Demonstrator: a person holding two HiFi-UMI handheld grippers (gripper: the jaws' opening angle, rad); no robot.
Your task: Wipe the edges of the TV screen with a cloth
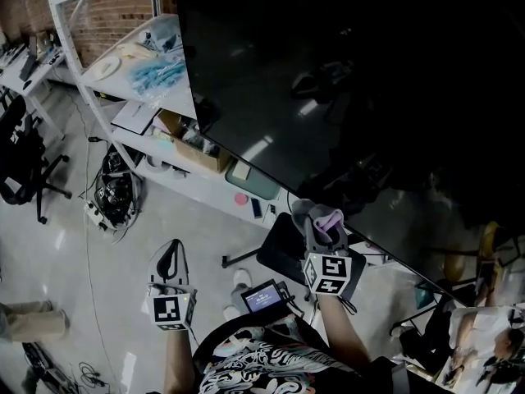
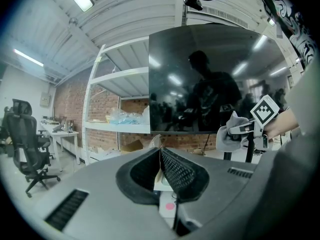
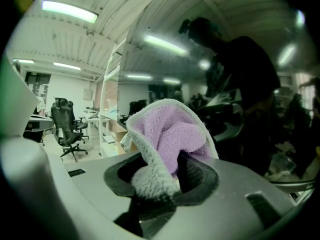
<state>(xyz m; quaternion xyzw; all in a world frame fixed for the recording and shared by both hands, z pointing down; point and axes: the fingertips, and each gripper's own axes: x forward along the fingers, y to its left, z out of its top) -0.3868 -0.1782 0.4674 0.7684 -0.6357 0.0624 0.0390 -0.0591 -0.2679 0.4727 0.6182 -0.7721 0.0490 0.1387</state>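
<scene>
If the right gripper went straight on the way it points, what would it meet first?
Most likely the TV screen, near its lower edge; the cloth held in the right gripper would touch the glass before the jaws. The gap left is unclear.

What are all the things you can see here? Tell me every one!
TV: one, black, upper right, very big.
Cloth: one, purple and grey, by the TV's lower edge.
Shelf: one, white, left of the TV.
Box: one, brown, on the shelf beside the TV.
Chair: at least one, black, far left on the floor.
Cables: a tangle, black, on the floor by the shelf.
Left gripper: one, grey, low left, shut and empty.
Right gripper: one, grey, low middle, shut on the cloth.
</scene>
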